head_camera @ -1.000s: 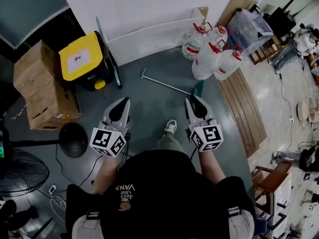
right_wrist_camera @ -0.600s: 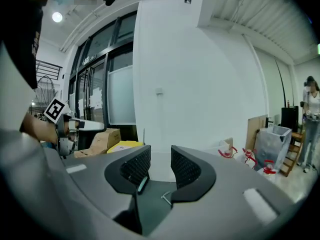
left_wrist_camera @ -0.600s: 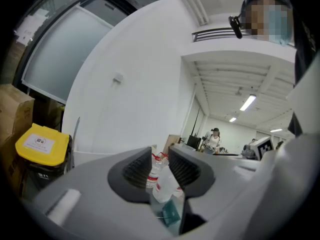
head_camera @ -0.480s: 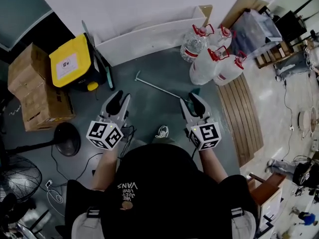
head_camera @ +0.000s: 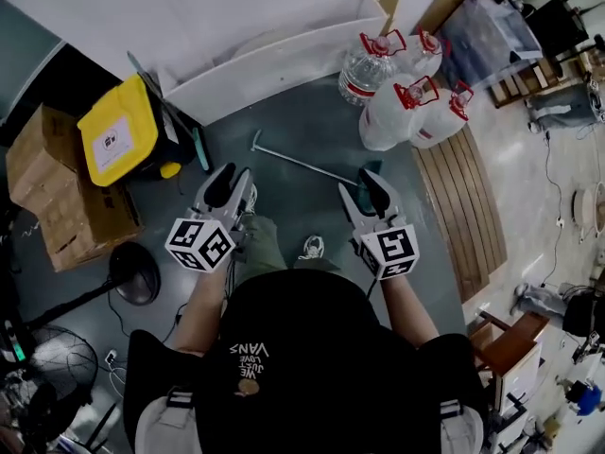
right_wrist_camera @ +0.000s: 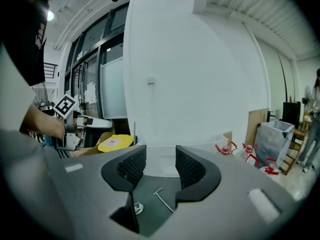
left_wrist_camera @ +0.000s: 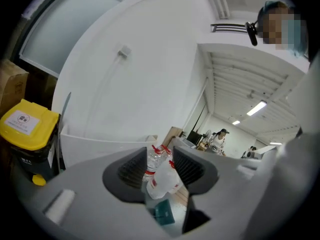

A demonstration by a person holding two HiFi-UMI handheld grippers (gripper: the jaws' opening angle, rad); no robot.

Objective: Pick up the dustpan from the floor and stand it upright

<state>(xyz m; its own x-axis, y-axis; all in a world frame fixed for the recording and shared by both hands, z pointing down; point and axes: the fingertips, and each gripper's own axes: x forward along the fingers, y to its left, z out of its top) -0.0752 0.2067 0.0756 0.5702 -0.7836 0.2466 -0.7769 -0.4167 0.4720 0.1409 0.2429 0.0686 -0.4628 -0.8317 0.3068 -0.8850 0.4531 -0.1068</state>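
Closing on the work area, the person stands nearer the target than a second ago, and an olive trouser leg (head_camera: 260, 246) has come into the head view beside the grey two-jaw left gripper (head_camera: 234, 182). Its jaws have just been opening and stand apart with nothing between them. The matching right gripper (head_camera: 361, 187) has also just been opening. Its jaws are spread wide, with only floor in the gap. Judgement: both tools are readied for a pick that has not begun.

Just beyond the jaw tips, the long-handled dustpan (head_camera: 298, 159), with a thin grey metal handle and a teal plastic pan, lies flat on the dark floor. No jaw touches it.

Farther off stand clear water bottles with red caps (head_camera: 397, 102) and a black bin with a yellow lid (head_camera: 118, 132), near the white wall.

Limits of view:
- Head view: the right gripper covers most of the pan.
- Left gripper view: the pan (left_wrist_camera: 162, 213) is partly cut off.
- Right gripper view: only the handle (right_wrist_camera: 164, 200) shows.
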